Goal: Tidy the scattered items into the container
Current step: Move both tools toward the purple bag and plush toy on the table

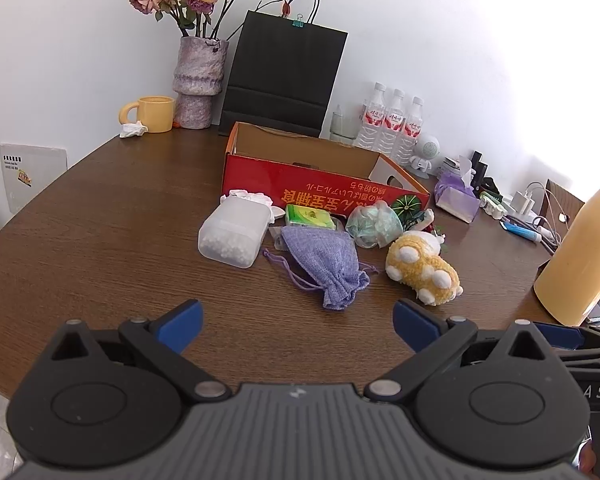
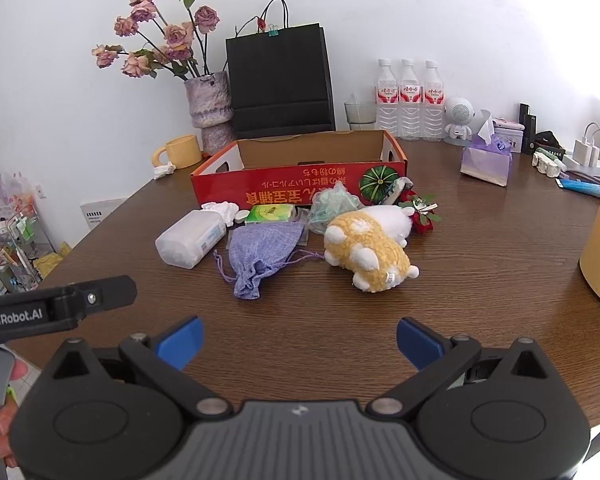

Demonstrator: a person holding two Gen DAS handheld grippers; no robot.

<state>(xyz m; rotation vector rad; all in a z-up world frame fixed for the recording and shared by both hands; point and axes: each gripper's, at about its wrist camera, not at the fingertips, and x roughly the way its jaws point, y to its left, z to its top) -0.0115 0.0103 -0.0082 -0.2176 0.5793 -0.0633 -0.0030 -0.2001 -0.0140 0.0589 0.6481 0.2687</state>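
An open red cardboard box [image 1: 324,190] [image 2: 296,192] stands mid-table. In front of it lie a frosted plastic jar [image 1: 234,232] [image 2: 190,238], a green packet [image 1: 310,216] [image 2: 270,214], a purple drawstring pouch [image 1: 328,266] [image 2: 260,252], a crumpled clear bag [image 1: 374,220] [image 2: 334,204], a yellow-white plush toy [image 1: 422,266] [image 2: 370,246] and a red flower clip [image 2: 420,212]. My left gripper [image 1: 298,326] is open and empty, short of the pouch. My right gripper [image 2: 300,342] is open and empty, near the table's front edge.
A vase of dried roses [image 1: 198,80], a yellow mug [image 1: 154,114], a black paper bag [image 1: 284,76] and water bottles [image 2: 410,98] line the back wall. A tissue pack [image 2: 486,160] and chargers lie right. A tall yellow flask [image 1: 580,256] stands at the right edge.
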